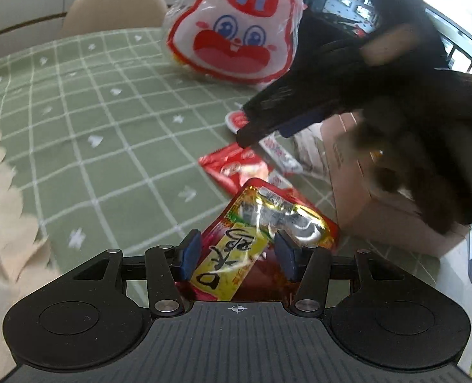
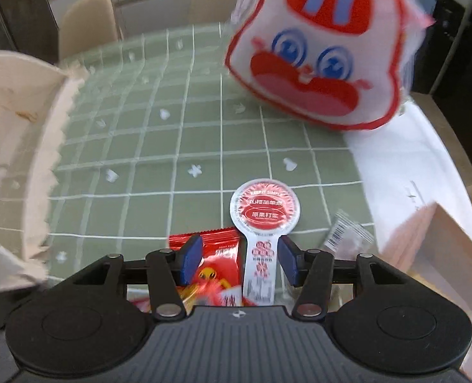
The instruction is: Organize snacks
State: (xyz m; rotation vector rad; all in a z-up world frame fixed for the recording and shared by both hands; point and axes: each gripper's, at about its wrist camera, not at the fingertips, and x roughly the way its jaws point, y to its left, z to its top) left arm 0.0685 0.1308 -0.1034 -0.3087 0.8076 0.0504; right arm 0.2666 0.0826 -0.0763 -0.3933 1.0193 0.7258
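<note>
Below, both sets of jaws wide over crinkly foil snack packet [image 1: 261,236] and flat round-headed lollipop sachet [image 2: 263,223].

Sage-green cloth on the surface [image 2: 204,134], crossed by a thin white grid with little white flower marks, and behind it sit beige chairs [image 2: 87,22]. Above the cloth there's the rabbit bag [image 2: 315,63], white with a red outline, red mouth, blue eyes and lilac ear stripes, while the round-headed lollipop wrapper [image 2: 264,220] near the cloth's front edge shows a red disc on white. Beside that, a red foil packet [image 2: 218,255] with yellow print, a red packet with a yellow label and gold shine [image 1: 261,233], and black grippers with blue fingers [image 2: 191,255].
</note>
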